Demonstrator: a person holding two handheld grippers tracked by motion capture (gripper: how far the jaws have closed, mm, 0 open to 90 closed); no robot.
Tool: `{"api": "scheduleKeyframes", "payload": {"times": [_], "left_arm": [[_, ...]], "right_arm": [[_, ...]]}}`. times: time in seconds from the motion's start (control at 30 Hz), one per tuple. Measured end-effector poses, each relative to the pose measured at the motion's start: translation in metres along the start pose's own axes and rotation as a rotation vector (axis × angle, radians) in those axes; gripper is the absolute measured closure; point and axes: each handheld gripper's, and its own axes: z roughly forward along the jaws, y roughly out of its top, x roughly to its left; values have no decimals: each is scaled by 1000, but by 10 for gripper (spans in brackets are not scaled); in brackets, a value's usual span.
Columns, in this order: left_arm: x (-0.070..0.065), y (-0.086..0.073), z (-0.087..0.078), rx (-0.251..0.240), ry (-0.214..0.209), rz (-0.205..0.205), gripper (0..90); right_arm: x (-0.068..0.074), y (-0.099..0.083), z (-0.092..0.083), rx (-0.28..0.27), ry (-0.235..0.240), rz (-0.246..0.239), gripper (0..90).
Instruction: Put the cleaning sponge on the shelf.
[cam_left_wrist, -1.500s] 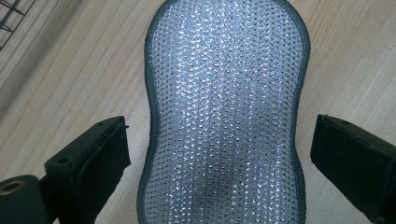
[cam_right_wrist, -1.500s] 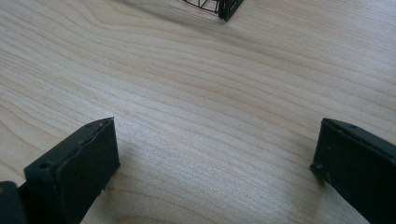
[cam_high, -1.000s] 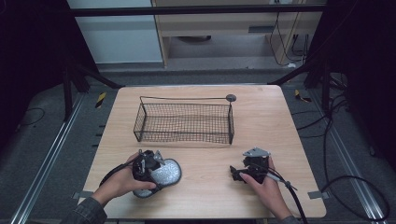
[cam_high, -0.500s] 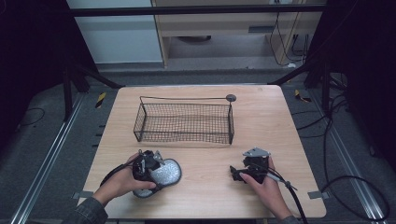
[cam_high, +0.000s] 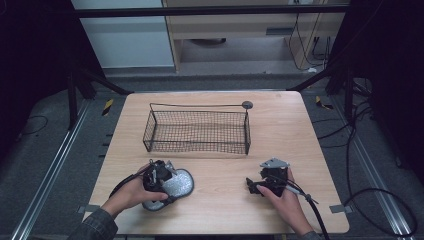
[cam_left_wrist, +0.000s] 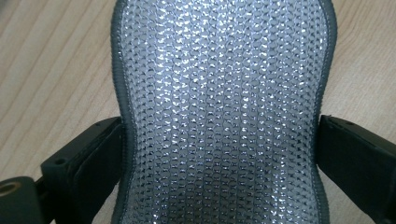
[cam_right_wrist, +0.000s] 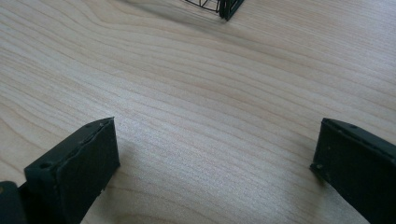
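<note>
A silvery mesh pad with a grey trim lies flat on the wooden table near its front left. My left gripper is over the pad's near part, held by a hand. In the left gripper view the pad lies between the two jaws, which stand wide apart at its edges, so my left gripper is open. My right gripper rests low at the front right, jaws pointing left. In the right gripper view it is open over bare wood.
A black wire basket stands at the middle of the table's far half, holding nothing; its corner shows at the top of the right gripper view. A small round grey disc lies by the basket's far right corner. Cables trail off the front edge.
</note>
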Motion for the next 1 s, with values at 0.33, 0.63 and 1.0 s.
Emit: {"api": "scheduleKeyframes", "payload": {"times": [0.33, 0.63, 1.0], "left_arm": [[0, -1, -1, -6, 26, 4, 61], [0, -3, -9, -32, 59, 7, 102], [-5, -1, -22, -51, 89, 47, 115]], "right_arm": [[0, 0, 0, 1, 1, -1, 4], [0, 0, 0, 0, 1, -1, 4], [0, 0, 0, 1, 2, -1, 4]]}}
